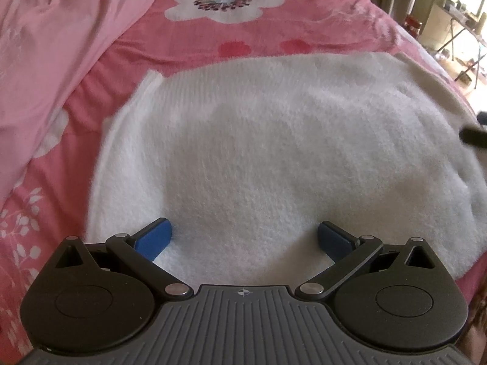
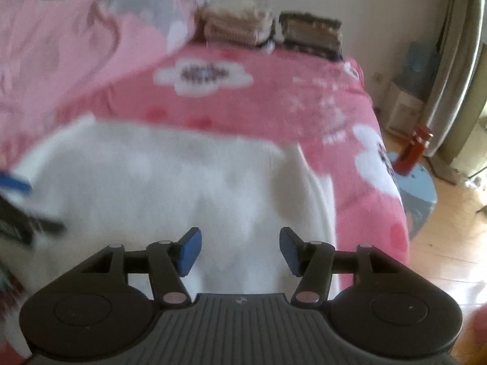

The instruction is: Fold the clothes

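A white fluffy garment (image 1: 258,152) lies spread flat on the pink flowered bed cover (image 1: 243,33). My left gripper (image 1: 245,238) hovers open over its near edge, blue pads wide apart with only fabric below them. In the right wrist view the same white garment (image 2: 170,182) fills the lower middle, blurred by motion. My right gripper (image 2: 240,251) is open above its near right part, nothing between the pads. The left gripper (image 2: 18,194) shows as a blur at the left edge. A dark bit of the right gripper (image 1: 474,135) shows at the right edge.
A light pink garment (image 1: 51,48) lies bunched at the left of the bed. Folded stacks (image 2: 237,27) sit at the bed's far end. Off the bed's right edge are wooden floor (image 2: 450,243), a blue stool (image 2: 417,200) and a red object (image 2: 414,149).
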Demonstrator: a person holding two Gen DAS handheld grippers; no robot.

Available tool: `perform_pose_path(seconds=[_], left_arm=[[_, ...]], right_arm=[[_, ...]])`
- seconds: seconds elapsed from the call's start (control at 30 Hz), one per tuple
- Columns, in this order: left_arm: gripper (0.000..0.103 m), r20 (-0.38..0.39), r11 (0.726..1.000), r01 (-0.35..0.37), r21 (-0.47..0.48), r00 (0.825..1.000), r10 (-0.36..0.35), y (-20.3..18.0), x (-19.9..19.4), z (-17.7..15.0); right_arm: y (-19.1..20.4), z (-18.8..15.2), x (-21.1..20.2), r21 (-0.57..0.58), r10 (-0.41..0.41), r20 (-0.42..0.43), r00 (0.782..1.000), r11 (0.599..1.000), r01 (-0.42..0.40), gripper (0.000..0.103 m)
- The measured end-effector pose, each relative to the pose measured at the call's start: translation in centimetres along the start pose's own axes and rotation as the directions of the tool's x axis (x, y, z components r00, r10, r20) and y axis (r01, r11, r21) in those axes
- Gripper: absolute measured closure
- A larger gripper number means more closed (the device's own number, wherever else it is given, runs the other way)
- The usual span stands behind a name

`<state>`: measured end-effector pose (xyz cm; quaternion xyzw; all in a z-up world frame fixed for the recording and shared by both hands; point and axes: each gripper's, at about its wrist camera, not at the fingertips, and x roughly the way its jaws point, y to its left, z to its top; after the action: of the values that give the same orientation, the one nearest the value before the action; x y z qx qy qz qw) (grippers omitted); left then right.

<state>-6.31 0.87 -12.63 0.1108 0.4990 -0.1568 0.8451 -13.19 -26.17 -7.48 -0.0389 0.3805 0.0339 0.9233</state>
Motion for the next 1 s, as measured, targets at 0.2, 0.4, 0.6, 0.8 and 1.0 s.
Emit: perform_pose_path(seconds=[0.2, 0.4, 0.6, 0.8, 1.0], left_arm=[[0.000, -0.011, 1.000, -0.019, 0.001, 1.000, 0.019, -0.3, 0.0, 0.2], [0.000, -0.020, 0.999, -0.033, 0.000, 0.999, 0.033, -0.5, -0.1, 0.4], [0.000, -0.023, 0.999, -0.046, -0.003, 0.999, 0.045, -0.6, -0.2, 0.4], [0.000, -0.028, 0.999, -0.051, -0.003, 0.998, 0.051, -0.8, -0.2, 0.5], [0.000, -0.032, 0.999, -0.054, -0.006, 0.998, 0.054, -0.8, -0.2, 0.6]], right_arm=[[0.1, -0.5, 3.9, -0.006, 0.026, -0.093, 0.995, 1.000, -0.027, 0.039], [0.5, 1.8, 4.4, -0.007, 0.035, -0.060, 0.998, 0.999, -0.036, 0.039], [0.9, 4.2, 4.9, -0.009, 0.045, -0.026, 0.999, 0.999, -0.045, 0.038], [0.8, 2.6, 9.3, 0.003, 0.059, -0.117, 0.991, 0.998, -0.059, 0.027], [0.5, 5.6, 8.1, 0.069, 0.088, -0.112, 0.990, 0.994, -0.080, 0.027]])
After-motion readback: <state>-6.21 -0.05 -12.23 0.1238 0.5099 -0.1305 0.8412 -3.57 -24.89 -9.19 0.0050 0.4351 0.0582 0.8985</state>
